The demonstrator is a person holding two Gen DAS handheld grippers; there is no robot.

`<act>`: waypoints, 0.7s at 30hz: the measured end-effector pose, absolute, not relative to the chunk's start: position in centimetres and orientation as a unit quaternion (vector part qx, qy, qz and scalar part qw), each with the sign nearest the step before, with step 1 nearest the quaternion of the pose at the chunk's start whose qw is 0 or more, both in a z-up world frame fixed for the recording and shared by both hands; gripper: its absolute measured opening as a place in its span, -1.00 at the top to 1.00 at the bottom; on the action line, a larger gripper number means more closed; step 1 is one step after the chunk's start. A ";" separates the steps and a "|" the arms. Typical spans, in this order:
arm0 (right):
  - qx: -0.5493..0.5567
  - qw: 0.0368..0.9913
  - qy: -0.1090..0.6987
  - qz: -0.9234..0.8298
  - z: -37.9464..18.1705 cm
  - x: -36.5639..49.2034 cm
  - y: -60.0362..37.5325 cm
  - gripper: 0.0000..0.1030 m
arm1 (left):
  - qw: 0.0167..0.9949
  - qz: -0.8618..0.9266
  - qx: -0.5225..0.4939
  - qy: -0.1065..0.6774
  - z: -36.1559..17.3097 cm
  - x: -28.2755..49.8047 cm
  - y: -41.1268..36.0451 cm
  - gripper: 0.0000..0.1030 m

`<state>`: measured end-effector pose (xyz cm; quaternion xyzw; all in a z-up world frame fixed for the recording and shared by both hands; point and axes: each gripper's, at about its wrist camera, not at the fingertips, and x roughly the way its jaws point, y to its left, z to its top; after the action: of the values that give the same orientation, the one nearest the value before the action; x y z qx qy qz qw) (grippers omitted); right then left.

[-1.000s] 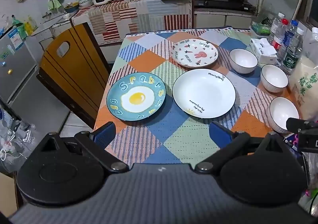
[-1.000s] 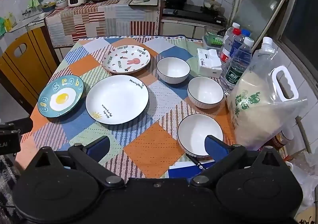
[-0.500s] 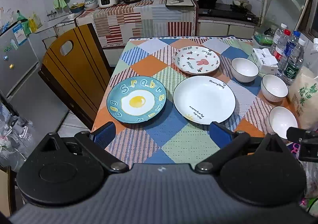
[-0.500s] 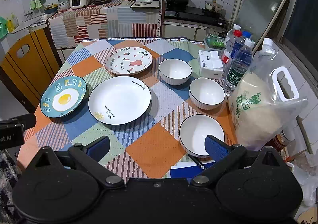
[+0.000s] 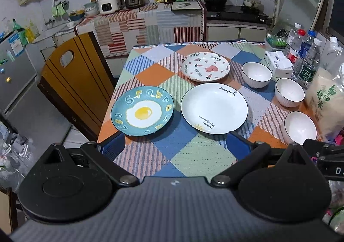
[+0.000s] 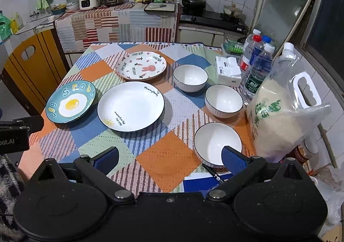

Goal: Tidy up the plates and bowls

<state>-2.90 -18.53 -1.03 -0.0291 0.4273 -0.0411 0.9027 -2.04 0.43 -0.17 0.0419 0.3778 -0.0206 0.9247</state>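
Plates and bowls sit spread over the patchwork tablecloth [image 5: 189, 156], none stacked. Nearest the left edge is the blue fried-egg plate [image 5: 142, 111]; just beside it, not touching, lies the big white plate [image 5: 214, 107] with small lettering I can only partly read. Beyond those two sits the bunny plate [image 5: 204, 67]. Three white bowls run down the right side: the far bowl [image 6: 190, 77], the middle bowl [image 6: 223, 100] and the near bowl [image 6: 217, 143], each apart from its neighbour.

The left gripper [image 5: 175, 146] hangs above the near table edge, fingers spread wide with nothing between them; one blue fingertip overlaps the egg plate's rim in its own view, the other the white plate's rim, though whether either touches I cannot tell. The right gripper [image 6: 169, 157] is likewise spread and empty, and one of its fingertips [image 6: 233, 159] hides part of the near bowl's front rim.

A rice bag [image 6: 286, 117] crowds the right side, with water bottles [image 6: 257, 70] and a tissue box [image 6: 228, 71] behind it. A dark pen [image 6: 211, 173] and something blue lie partly hidden under the right gripper body.
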 end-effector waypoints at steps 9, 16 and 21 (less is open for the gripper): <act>-0.034 0.903 0.426 -0.044 -1.3 -2.9 -18.4 -1.00 | 0.929 -0.018 0.037 0.367 -0.3 -2.0 0.7 -0.98; -0.034 0.903 0.424 -0.050 -1.3 -3.0 -18.5 -1.00 | 0.931 -0.010 0.040 0.362 -0.6 -1.9 0.9 -0.99; -0.033 0.904 0.424 -0.053 -1.4 -3.0 -18.7 -1.00 | 0.930 -0.008 0.030 0.365 -0.8 -1.8 1.2 -1.00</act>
<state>-2.97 -18.72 -1.36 -0.0332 0.4236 -0.0531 0.9037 -1.77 1.24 -0.76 0.0297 0.3653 -0.0077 0.9304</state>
